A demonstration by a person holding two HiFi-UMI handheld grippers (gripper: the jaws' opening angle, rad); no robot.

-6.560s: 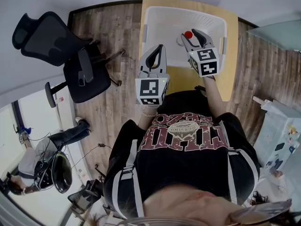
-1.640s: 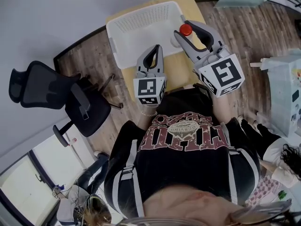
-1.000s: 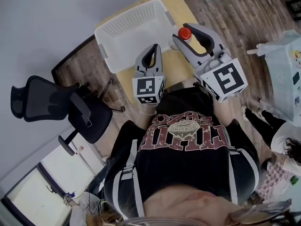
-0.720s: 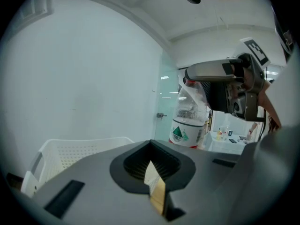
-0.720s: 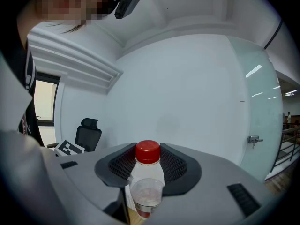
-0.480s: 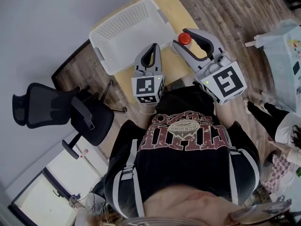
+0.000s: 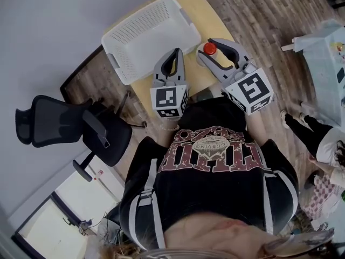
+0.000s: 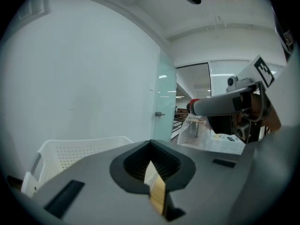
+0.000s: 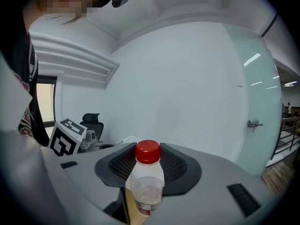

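A clear plastic bottle with a red cap [image 7: 209, 48] is held above the yellow table [image 7: 202, 20], with my right gripper [image 7: 212, 50] shut on it. In the right gripper view the bottle [image 9: 147, 184] stands between the dark pads [image 9: 176, 165], cap toward the tips. My left gripper [image 7: 176, 54] hangs beside it, a little to the left, jaws together and nothing in them. From the left gripper view, the right gripper [image 8: 224, 105] holds the bottle [image 8: 202, 131] at the right. A white perforated basket [image 7: 144, 32] sits on the table beyond both grippers.
A black office chair [image 7: 64, 125] stands on the wood floor to the left. A light cabinet [image 7: 328, 50] and a seated person's legs [image 7: 310, 139] are at the right edge. A grey wall runs behind the table, with a glass door [image 8: 166, 102] beside it.
The right gripper with the bottle has dropped lower and tilted in the left gripper view. The left gripper's marker cube has come into the right gripper view. The left gripper stays shut.
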